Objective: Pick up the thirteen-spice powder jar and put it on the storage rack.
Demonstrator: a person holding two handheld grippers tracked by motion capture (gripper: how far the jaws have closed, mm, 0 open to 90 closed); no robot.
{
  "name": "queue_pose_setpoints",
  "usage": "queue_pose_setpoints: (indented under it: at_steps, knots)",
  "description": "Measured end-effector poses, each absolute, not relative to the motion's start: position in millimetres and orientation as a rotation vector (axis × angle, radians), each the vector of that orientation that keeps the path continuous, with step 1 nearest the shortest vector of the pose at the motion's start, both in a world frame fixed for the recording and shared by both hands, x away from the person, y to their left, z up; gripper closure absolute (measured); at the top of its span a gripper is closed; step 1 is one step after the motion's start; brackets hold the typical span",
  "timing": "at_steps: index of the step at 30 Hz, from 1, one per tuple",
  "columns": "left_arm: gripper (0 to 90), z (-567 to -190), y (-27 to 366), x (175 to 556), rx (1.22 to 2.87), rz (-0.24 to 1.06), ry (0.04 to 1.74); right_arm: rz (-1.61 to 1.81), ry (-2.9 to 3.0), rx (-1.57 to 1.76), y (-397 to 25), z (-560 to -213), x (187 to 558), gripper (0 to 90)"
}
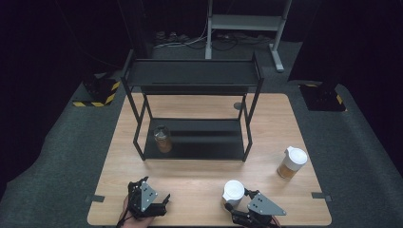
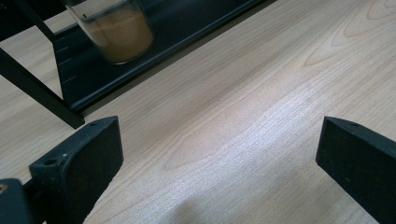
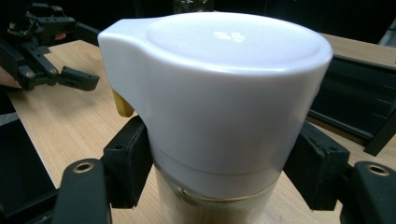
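White-lidded jar (image 3: 219,116) sits pinched in the right gripper (image 1: 236,202) near the table (image 1: 199,178) front edge; left gripper (image 1: 159,202) spread.

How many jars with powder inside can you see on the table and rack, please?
3. A lidless glass jar of tan powder stands on the black metal rack's bottom shelf; a white-lidded jar stands at the wooden table's right; another white-lidded jar sits between the right gripper's jaws.

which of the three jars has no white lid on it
The jar on the rack's bottom shelf, at its left end. Its top is bare glass, while the jar between the right gripper's fingers and the jar at the table's right both wear white lids.
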State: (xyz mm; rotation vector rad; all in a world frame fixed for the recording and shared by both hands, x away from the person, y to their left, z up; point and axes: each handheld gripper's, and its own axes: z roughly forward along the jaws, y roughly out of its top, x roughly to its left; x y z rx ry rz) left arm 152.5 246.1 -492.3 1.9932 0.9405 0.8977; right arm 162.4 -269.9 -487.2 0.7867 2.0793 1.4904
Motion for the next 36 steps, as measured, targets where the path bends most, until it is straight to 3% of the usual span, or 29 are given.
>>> queue_pose_setpoints:
  at_steps: [36]
  knots:
    - [1.0,-493,248,151,1.995,0.899,0.914,1.502,2.050,0.764,-235,-461,191,30.4]
